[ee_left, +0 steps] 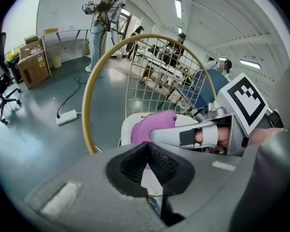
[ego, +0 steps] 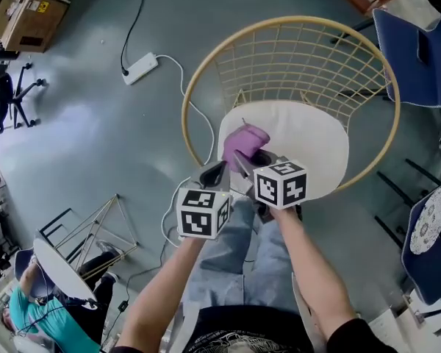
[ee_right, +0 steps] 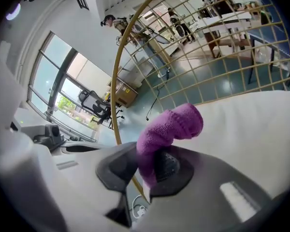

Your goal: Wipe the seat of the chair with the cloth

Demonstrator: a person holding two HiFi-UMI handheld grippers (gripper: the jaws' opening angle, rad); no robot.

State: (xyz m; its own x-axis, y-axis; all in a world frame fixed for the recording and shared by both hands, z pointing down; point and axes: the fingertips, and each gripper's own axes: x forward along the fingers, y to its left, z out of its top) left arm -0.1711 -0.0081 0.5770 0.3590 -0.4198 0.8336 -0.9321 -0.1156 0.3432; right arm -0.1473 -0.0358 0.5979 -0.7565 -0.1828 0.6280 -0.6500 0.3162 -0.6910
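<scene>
While the right gripper (ee_right: 147, 167) pinches one end of the fuzzy purple cloth (ee_right: 171, 127), the rest stands bunched beyond its jaws, over the left part of the chair's round white seat cushion (ego: 309, 149). Whether it touches, I cannot tell. The left gripper (ee_left: 147, 153) is pressed together on nothing and hangs just beside. The bite looks small, so drag could tug the cloth free — or the roll may wipe only a strip.

We see a grey floor (ego: 81, 145) carrying the chair (ego: 309, 145). A white power strip (ego: 140, 68) lies near it. A box (ego: 29, 17) sits well apart.
</scene>
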